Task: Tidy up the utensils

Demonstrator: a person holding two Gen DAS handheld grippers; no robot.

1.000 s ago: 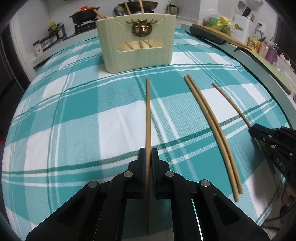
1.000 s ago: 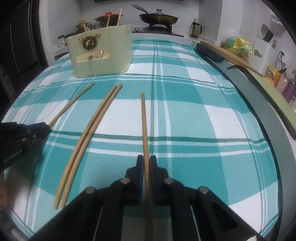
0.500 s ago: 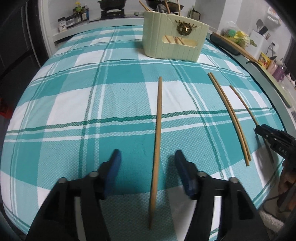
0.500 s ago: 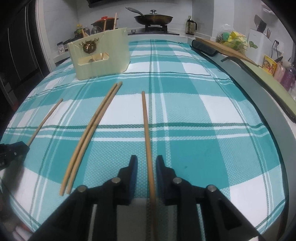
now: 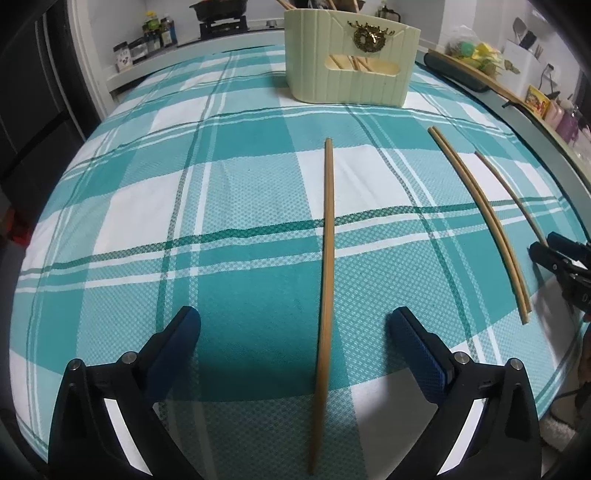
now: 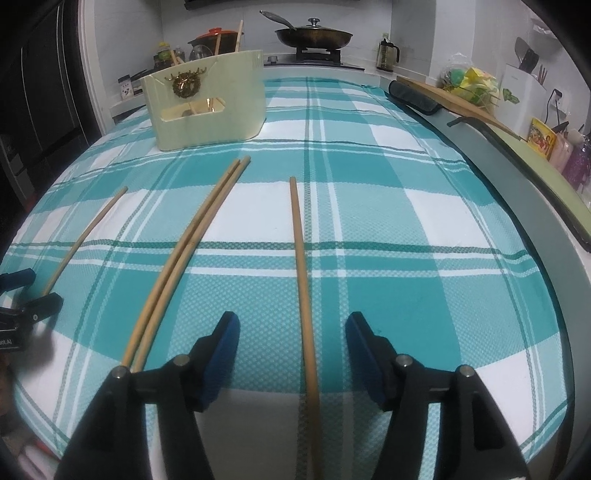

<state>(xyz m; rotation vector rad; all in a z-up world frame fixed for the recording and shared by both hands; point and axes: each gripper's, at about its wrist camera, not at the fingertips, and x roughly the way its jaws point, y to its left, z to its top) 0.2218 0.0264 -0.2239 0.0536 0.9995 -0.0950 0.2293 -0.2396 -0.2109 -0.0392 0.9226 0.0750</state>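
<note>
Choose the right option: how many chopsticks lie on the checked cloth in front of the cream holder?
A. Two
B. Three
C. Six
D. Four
D. The right wrist view shows four on the cloth: a single chopstick at the left, a pair lying side by side, and one between the fingers of the open right gripper, all in front of the cream holder.

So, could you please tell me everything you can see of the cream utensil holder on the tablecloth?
The cream utensil holder stands upright at the far end of the checked tablecloth, apart from the chopsticks lying nearer. It looks like ribbed plastic, with rounded corners, a gold antlered ornament on its front and a wide cut-out slot below it. Wooden sticks rise above its rim and show through the slot. Neither gripper touches it.
</note>
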